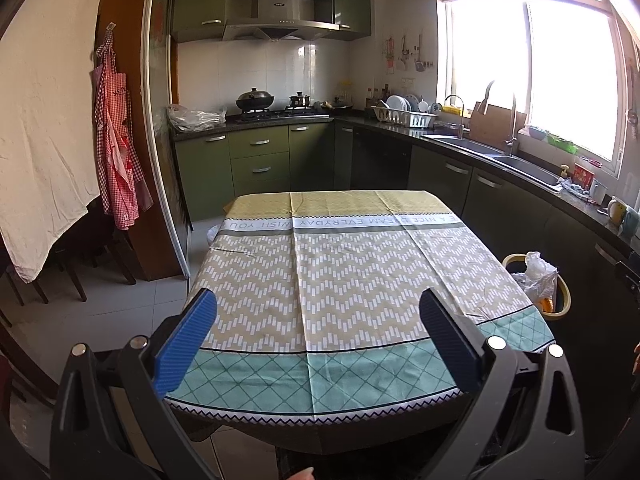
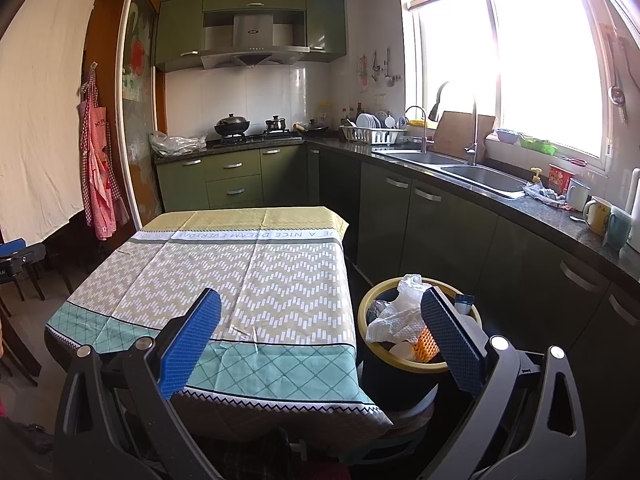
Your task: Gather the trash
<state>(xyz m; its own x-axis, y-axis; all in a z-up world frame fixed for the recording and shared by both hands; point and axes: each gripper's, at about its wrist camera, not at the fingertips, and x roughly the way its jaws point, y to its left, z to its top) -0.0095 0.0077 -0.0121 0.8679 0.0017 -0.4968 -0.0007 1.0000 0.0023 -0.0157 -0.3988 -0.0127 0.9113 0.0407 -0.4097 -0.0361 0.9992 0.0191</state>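
Observation:
A dark trash bin [image 2: 396,376] with a yellow rim stands on the floor at the table's right side. It holds crumpled white paper [image 2: 400,314], an orange netted piece [image 2: 426,344] and other scraps. The bin [image 1: 560,304] also shows at the right edge of the left wrist view. My left gripper [image 1: 318,300] hovers open over the near end of the table [image 1: 340,280], holding nothing. My right gripper [image 2: 320,304] is open too, its right finger in front of the bin's rim. A small pale scrap [image 2: 250,334] lies on the cloth near the front edge.
The table wears a yellow, beige and teal patterned cloth. Green cabinets with a dark counter [image 2: 520,204] run along the back and right, carrying a stove with pots [image 1: 256,102], a dish rack [image 1: 404,116], a double sink [image 2: 460,168] and mugs [image 2: 600,216]. An apron [image 1: 116,148] hangs left.

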